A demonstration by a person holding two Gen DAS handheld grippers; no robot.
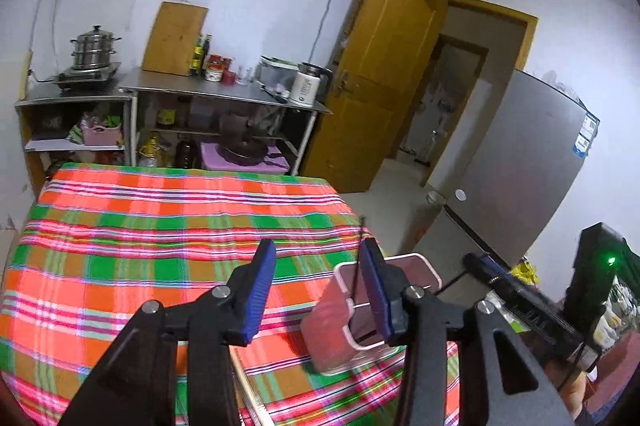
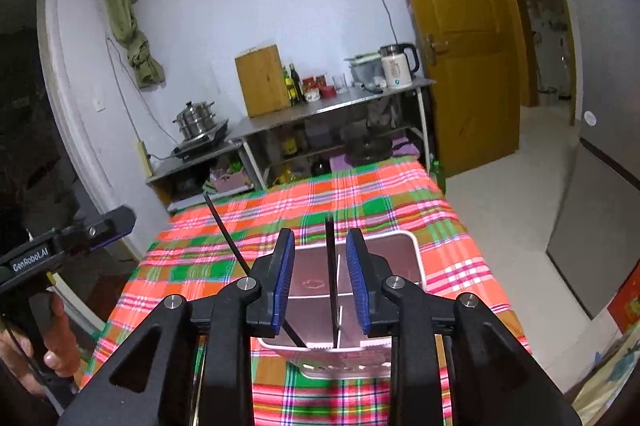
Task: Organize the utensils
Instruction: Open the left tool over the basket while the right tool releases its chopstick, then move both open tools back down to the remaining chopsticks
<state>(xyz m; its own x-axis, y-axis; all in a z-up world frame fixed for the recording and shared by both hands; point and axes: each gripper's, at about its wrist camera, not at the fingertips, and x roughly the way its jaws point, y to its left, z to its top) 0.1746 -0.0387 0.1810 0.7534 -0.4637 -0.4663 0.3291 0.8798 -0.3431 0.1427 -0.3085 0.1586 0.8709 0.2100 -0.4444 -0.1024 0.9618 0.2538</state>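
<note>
Blue ribbed pads of my right hand-held gripper stand apart, directly above the pink utensil holder. One black chopstick stands upright in the holder, between the pads but touching neither. A second black chopstick leans out of the holder toward its left side.

On my left wrist view, the left hand-held gripper is also spread wide with nothing in it, hovering just left of the holder. Its right pad overlaps the holder's rim in the picture. The holder sits on the plaid-covered table, near the table's right edge. Beyond the holder I see the right hand-held gripper's black body.
</note>
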